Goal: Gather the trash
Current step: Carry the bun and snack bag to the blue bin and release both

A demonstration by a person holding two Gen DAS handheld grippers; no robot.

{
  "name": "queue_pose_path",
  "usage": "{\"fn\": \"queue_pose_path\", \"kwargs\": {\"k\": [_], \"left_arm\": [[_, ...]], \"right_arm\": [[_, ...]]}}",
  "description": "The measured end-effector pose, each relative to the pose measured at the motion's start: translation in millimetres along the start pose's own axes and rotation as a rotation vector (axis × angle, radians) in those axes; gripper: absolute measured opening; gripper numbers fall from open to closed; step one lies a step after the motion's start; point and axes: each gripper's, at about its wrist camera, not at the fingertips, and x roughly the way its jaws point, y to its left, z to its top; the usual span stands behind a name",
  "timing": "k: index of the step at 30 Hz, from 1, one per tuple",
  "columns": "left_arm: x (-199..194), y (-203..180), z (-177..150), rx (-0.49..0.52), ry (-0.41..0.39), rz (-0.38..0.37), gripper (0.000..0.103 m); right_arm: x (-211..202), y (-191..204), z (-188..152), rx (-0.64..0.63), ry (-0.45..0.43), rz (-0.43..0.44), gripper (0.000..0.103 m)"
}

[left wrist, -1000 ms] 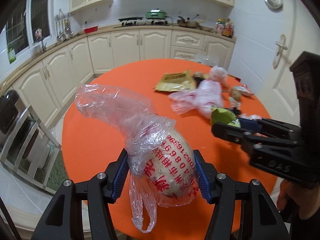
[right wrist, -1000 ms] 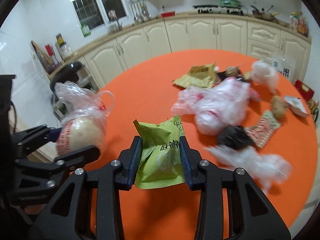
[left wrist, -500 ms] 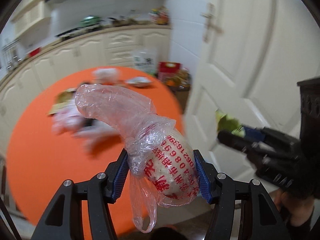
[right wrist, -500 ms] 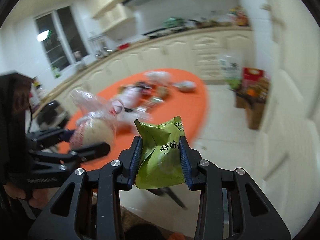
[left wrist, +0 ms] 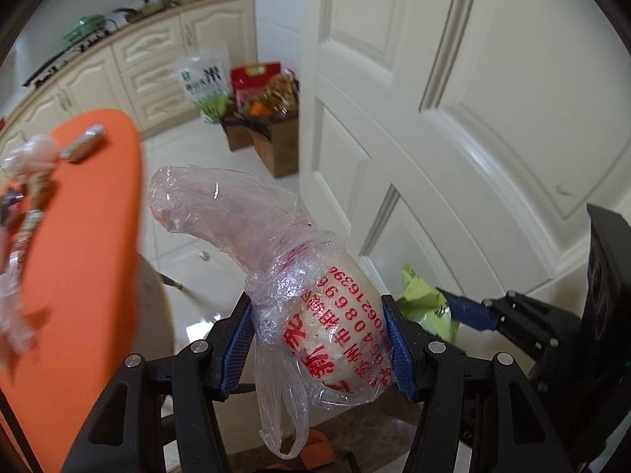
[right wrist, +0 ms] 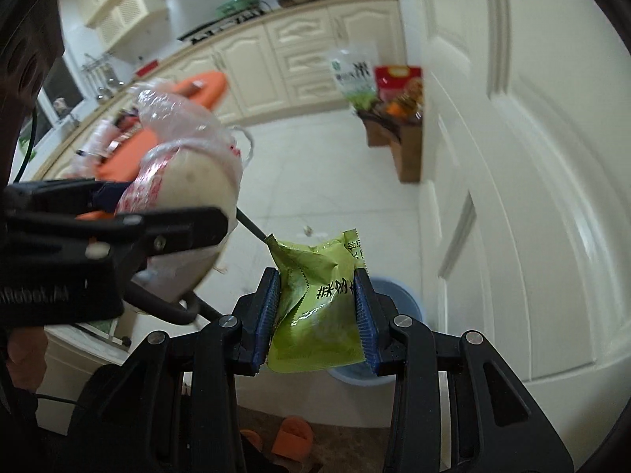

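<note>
Trash in hand: two pieces, a knotted clear bag with red print around a pale round lump, and a green wrapper.
Left gripper: closed on the bag across the lump; the blue pads touch it on both sides, and the empty neck of the bag sticks up and forward past the fingertips, a loose handle hanging below.
Right gripper: closed on the wrapper at mid-height; the crumpled top stands up between the pads.
Position of grippers: side by side and near each other, both off the surface and over the tiled floor, facing a white door.
Bin: a blue tub on the floor by the door, seen in the right wrist view directly behind and below the wrapper; most of it is hidden by the wrapper and fingers.
Done so far: two items lifted and carried clear of the orange surface.
Left to do: neither item is in the bin yet; likely next is lowering over it and opening each gripper.
Remaining trash: several pieces lie on the surface at the left edge of the left wrist view, blurred; more trips look necessary.
Progress: early to middle, judging by what remains.
</note>
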Motion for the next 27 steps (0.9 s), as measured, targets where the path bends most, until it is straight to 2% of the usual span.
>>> {"fn": "queue_pose_path", "kwargs": {"k": [5,10,19,20,23,27], "left_arm": [[53,-6,29,0.017,0.061,-0.008,0.061],[84,-6,51,0.021,0.092,0.007,0.066],[72,2,50,-0.025,0.049,0.091,0.066],[68,2,49,-0.030,0.037,0.103,0.066],[51,0,45,-0.048,0.002,0.116,0.066],[25,-1,37,-0.059,-0.059,0.117,0.066]], "right_arm": [[26,-29,-12,0.038,0.058,-0.019,0.035],[44,-40,-18,0.056,0.090,-0.021,0.035],[56,-42,-13,0.071,0.077,-0.018,0.036],[58,-42,-13,0.069,0.070,-0.020,0.038],[55,-38,-10,0.061,0.057,-0.034,0.069],[41,-31,-4,0.058,0.036,-0.016,0.075]]}}
